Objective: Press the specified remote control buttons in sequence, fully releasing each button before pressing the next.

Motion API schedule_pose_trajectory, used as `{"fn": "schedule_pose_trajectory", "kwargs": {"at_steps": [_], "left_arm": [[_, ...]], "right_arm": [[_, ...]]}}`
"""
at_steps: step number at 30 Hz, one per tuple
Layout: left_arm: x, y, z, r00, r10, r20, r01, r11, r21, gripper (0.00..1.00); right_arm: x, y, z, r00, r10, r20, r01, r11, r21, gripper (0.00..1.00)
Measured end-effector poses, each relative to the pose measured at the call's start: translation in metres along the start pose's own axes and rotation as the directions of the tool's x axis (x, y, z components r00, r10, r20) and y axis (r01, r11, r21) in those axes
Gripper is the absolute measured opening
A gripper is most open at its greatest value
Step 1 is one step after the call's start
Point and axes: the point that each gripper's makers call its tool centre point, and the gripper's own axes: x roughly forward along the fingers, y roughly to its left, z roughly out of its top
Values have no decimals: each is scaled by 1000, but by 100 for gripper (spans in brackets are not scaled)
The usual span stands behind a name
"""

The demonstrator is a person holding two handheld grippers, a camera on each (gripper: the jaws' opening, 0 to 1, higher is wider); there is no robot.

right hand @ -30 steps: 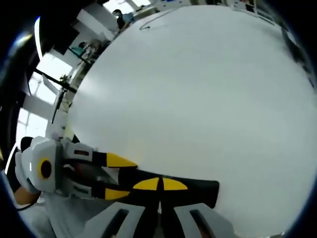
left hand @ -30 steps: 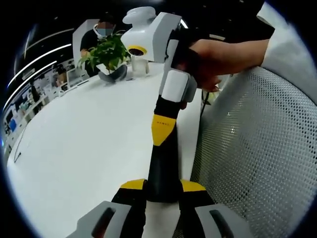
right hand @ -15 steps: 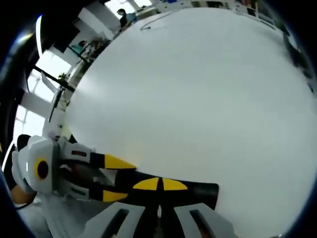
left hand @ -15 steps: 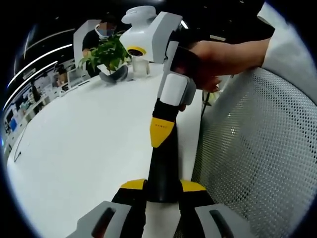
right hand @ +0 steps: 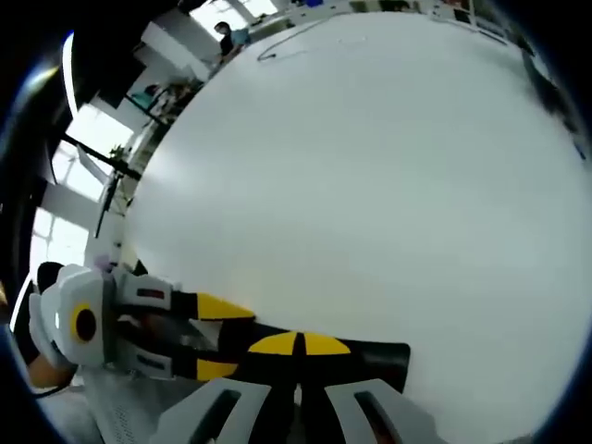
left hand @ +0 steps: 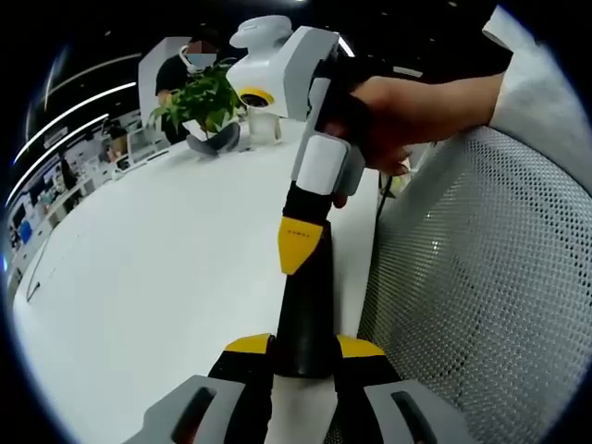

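A: Where's the remote [left hand: 303, 305]?
B: On the white surface [left hand: 157, 277], clamped at its near end by the left gripper [left hand: 303, 356], near the mesh chair [left hand: 481, 277].
A: And the right gripper [right hand: 298, 365]?
B: Its yellow tips sit closed against the remote's black body.

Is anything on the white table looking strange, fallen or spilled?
Nothing looks spilled or broken. The long black remote control lies flat near the white table edge, held between the left gripper jaws. The green potted plant stands upright.
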Motion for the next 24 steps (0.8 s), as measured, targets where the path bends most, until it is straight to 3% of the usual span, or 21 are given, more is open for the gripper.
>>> {"fn": "schedule_pose_trajectory", "kwargs": {"at_steps": [14,24], "left_arm": [[0,0,1,1000,1,5,-1,1000,7,24],[1,2,2,1000,3,5,-3,1000,1,24]], "right_arm": [[-12,-8,-3,1000,-5,-8,5,998,55,0],[-12,0,-8,998,42,-40,-39,997,72,0]]}}
